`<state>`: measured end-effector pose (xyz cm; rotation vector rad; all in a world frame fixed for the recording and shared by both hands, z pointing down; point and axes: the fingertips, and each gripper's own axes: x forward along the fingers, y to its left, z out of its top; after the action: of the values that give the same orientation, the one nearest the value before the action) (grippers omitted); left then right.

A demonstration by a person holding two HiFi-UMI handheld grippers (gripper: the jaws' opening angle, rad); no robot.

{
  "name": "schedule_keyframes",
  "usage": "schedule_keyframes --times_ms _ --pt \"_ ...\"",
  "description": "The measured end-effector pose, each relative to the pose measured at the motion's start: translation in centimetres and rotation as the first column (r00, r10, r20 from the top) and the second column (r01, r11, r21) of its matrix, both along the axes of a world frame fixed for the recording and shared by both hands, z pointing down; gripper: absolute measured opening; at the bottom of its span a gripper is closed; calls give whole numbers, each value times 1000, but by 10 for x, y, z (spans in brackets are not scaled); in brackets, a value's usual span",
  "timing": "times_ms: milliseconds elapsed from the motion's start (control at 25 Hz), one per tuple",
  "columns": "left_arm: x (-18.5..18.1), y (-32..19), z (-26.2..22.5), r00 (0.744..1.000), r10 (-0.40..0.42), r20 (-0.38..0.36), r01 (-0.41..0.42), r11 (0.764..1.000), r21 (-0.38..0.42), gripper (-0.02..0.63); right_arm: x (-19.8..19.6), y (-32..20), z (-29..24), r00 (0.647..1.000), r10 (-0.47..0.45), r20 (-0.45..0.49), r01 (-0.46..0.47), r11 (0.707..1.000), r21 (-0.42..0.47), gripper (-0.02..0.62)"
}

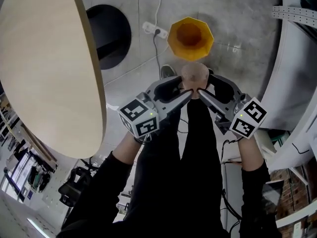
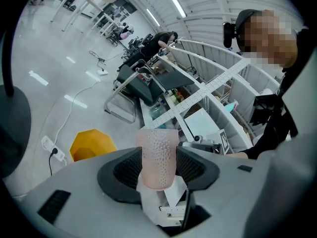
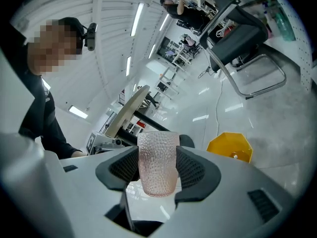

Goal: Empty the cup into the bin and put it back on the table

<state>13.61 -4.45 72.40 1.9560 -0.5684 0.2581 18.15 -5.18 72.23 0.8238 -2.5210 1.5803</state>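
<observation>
A pink, dimpled, translucent cup (image 1: 194, 75) hangs in the air, clamped from both sides. My left gripper (image 1: 185, 91) and right gripper (image 1: 204, 91) are each shut on it. The left gripper view shows the cup (image 2: 158, 156) squeezed between the black pads of the left gripper (image 2: 158, 165). The cup (image 3: 158, 162) sits the same way in the right gripper (image 3: 158, 168). The yellow bin (image 1: 190, 37) stands on the floor just beyond the cup. I cannot tell what the cup holds. The round beige table (image 1: 44, 68) is at the left.
The table's black base (image 1: 110, 35) rests on the grey floor, next to a white power strip and cable (image 1: 154, 30). White curved shelving (image 1: 296, 58) fills the right side. The person's black-clad legs (image 1: 183, 157) are below the grippers.
</observation>
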Motion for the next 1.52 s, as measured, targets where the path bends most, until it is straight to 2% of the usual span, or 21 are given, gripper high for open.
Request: schedule_keyframes --times_ms 280,640,1280,1520 --pt "-2 -7 12 1000 -25 -1 25 995 -94 229 -2 -9 12 1000 5 3 -5 997 -74 244" --pt "-4 -16 18 998 -60 0 59 982 -180 229 -1 -15 21 997 68 32 -61 979 -195 244" --pt "-1 -16 27 992 -128 0 120 934 -336 229 3 -16 30 993 114 20 -101 943 -318 244" --pt "-1 -17 29 987 -158 12 150 904 -400 229 3 -18 32 994 112 16 -98 922 -375 244"
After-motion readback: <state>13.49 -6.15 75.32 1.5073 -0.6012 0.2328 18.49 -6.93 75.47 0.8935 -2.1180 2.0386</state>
